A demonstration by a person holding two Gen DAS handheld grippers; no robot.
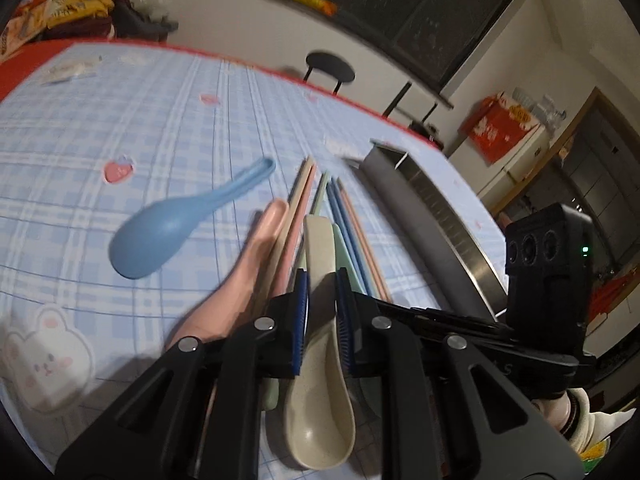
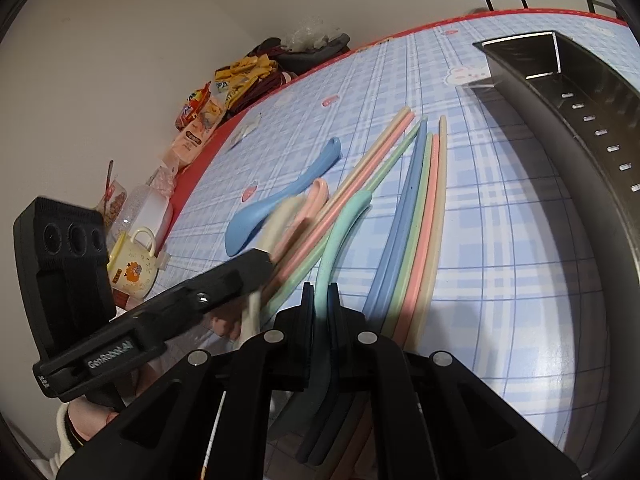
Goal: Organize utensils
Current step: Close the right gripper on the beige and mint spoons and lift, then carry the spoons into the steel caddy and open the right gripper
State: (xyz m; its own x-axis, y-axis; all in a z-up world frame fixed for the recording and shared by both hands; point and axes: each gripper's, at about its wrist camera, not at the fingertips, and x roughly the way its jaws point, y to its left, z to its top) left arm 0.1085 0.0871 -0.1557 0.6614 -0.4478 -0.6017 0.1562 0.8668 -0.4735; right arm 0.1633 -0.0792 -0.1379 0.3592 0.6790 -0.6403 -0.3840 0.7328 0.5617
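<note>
Jaws of the left gripper clamp the beige spoon by its handle, tilted down over the checked worktop; right gripper likewise pinches the mint spoon. Beyond lie chopsticks, a blue spoon and a steel tray.

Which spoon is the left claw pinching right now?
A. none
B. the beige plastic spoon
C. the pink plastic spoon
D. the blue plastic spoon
B: in the left wrist view the left claw has its blue pads closed on the handle of the beige plastic spoon, while the blue plastic spoon lies free on the checked tablecloth.
</note>
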